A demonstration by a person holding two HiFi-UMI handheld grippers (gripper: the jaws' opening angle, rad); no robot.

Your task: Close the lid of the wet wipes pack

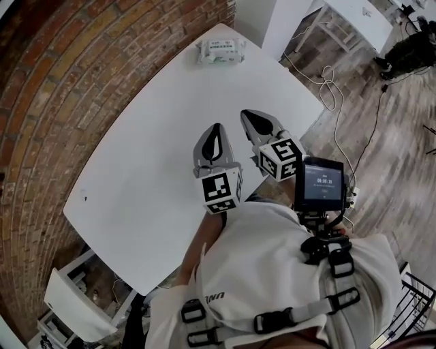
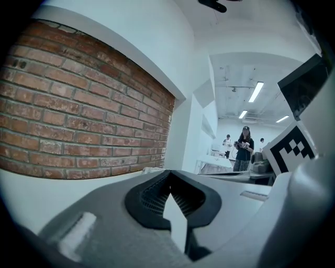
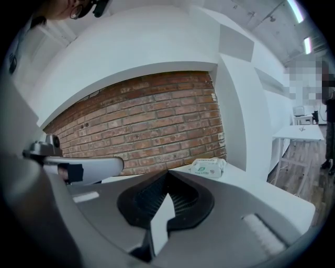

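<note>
Place: open-plan lab or studio workspace | walls: exposed brick wall [image 1: 48, 102], white plaster above | floor: wood-plank floor [image 1: 388, 123] with loose cables [image 1: 332, 87] | furniture: white surface [image 1: 157, 136] along the brick, another white table [image 1: 357, 17] past its far corner | ceiling: strip lights [image 2: 256, 92] | background: person [image 2: 244, 148] standing among the tables

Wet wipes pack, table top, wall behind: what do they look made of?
Wet wipes pack: probably soft plastic film, white with a green print; its ends look gathered and crinkled.
Table: smooth matte white top, perhaps laminate or painted board; the look leaves it open.
Wall: bare red-brown brick with pale mortar joints.
</note>
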